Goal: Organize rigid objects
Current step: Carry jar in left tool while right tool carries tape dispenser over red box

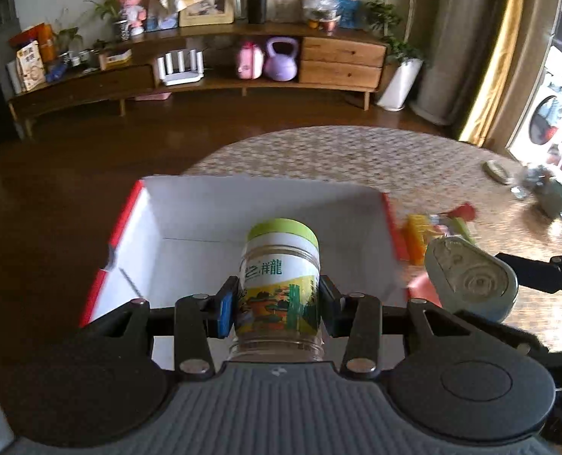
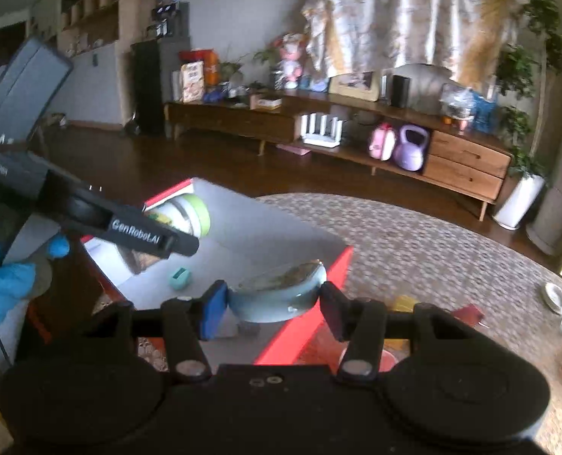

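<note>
Left gripper [image 1: 279, 305]: I am clamping a clear plastic jar [image 1: 281, 288], pads pressing on both flanks of its printed label, jaws partly open to the jar's width. The jar is lying along my fingers, its pale green lid [image 1: 283, 229] pointing away from me. It is hanging over the open white box [image 1: 205, 212], above the box's right half; whether it is touching the floor of the box I cannot tell.

Right gripper [image 2: 273, 305]: I am gripping a pale blue tin [image 2: 277, 297], one pad on each end, jaws somewhat wider than on the left. The tin is tilted, its metal pull-tab lid showing uppermost. In the left wrist view the same tin is sitting just right of the box's right wall, lid face toward that camera. In the right wrist view it is hovering over the near red edge of the box.

Outward: the box has red outer walls and a white inside. A small teal item [image 2: 179, 278] is lying on the box floor; too blurred to name. The box is resting on a round table [image 1: 357, 151] under a patterned cloth. Just beyond the box's right wall, blurred orange, red and green packets [image 1: 438, 227] are lying on the cloth. A hand in a blue glove [image 2: 0, 276] is holding the left gripper at the left edge of the right wrist view.

Background: a long wooden sideboard [image 1: 243, 83] is standing against the far wall, a purple kettlebell [image 1: 280, 58] on its lower shelf.
</note>
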Motion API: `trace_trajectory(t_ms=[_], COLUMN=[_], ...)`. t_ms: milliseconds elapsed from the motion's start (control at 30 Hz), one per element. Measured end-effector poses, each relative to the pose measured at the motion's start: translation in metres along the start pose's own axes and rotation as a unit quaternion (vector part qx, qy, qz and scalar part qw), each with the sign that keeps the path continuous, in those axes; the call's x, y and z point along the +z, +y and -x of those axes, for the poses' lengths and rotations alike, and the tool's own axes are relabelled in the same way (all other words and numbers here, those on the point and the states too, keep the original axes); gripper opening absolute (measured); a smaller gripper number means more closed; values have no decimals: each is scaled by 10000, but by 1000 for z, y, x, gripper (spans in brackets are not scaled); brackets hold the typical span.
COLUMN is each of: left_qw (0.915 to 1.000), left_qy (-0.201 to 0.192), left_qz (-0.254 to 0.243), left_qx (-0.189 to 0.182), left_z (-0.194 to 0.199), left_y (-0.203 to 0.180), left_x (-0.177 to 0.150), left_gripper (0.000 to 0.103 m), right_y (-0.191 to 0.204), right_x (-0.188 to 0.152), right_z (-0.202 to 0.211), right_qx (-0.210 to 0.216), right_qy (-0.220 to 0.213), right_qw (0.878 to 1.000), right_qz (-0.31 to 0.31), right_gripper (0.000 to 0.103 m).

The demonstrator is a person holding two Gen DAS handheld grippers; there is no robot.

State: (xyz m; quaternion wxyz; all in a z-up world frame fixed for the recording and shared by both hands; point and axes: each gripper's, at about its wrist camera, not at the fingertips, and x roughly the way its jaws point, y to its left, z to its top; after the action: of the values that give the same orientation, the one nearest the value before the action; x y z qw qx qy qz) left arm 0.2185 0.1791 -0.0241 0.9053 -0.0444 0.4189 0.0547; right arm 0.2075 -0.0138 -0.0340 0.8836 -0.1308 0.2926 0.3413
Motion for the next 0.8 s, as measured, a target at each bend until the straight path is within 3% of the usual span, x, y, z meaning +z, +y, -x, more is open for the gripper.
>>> trace_trajectory(t_ms=[300, 800], left_qw=[9983, 9905], left_qy=[273, 1295], left_qz=[-194, -402], left_qx=[483, 229], left_z=[-57, -138], left_y=[32, 25], left_x=[11, 26], left_gripper=[43, 43], right_y=[27, 24], right_x=[8, 2], right_z=[-68, -117], right_qx=[194, 503], right_qy=[442, 1520], right_qw=[9986, 9870], right_qz=[202, -161], right_gripper=[53, 53])
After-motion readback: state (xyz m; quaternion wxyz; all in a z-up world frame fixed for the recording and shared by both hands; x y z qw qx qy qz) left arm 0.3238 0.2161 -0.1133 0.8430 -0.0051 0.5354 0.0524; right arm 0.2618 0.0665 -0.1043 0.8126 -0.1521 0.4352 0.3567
